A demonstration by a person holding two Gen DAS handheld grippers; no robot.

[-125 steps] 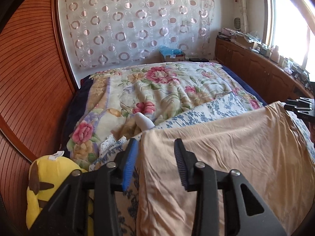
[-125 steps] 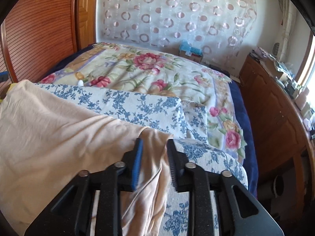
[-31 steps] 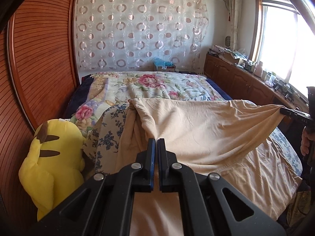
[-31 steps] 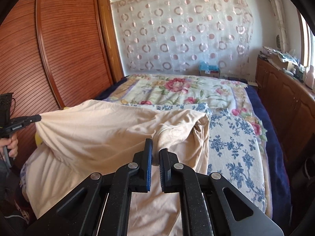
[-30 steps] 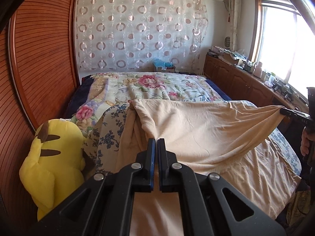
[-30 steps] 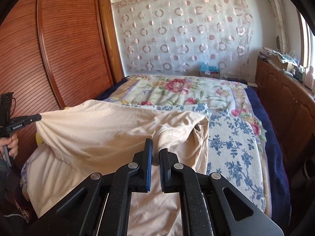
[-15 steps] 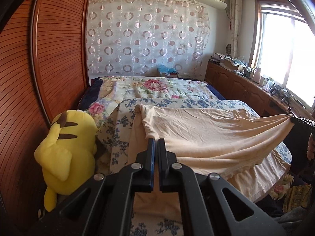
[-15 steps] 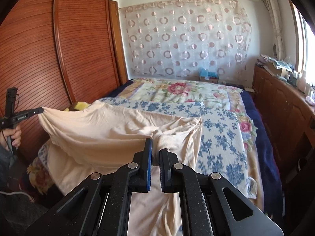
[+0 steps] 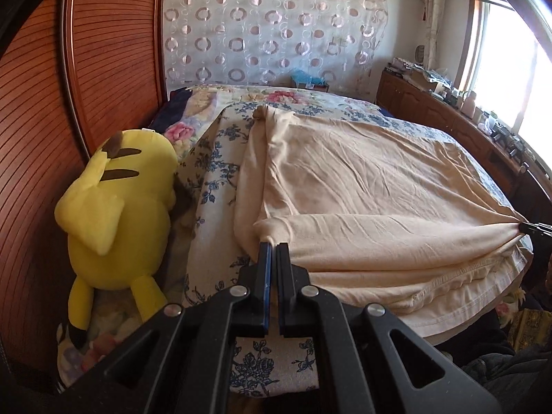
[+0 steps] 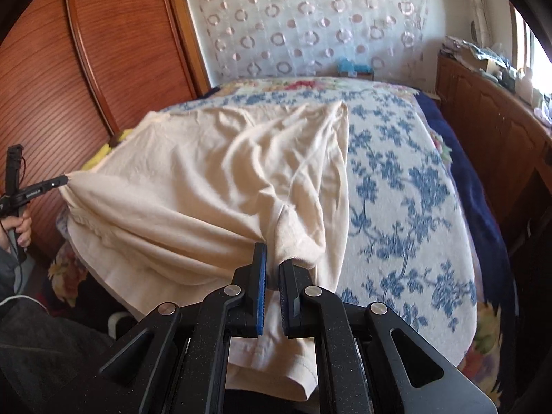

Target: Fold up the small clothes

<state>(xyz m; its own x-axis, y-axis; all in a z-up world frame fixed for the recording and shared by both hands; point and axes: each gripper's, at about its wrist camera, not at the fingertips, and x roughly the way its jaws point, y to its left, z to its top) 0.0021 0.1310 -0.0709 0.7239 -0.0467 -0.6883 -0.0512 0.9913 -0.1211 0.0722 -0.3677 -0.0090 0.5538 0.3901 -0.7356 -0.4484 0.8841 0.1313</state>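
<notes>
Both my claws clamped on the shirt (image 9: 362, 186): left claw (image 9: 274, 245), right claw (image 10: 272, 252), fabric stretched between them over the bed (image 10: 407, 186).

Right gripper (image 9: 536, 228) cut off by frame edge in left view, only its tip showing. Cloth (image 10: 220, 186) motion-blurred in right view. Hem folded under, far corners hidden. Clutter on cabinet (image 9: 448, 117) too small to identify. Plush (image 10: 103, 153) mostly hidden behind cloth.
</notes>
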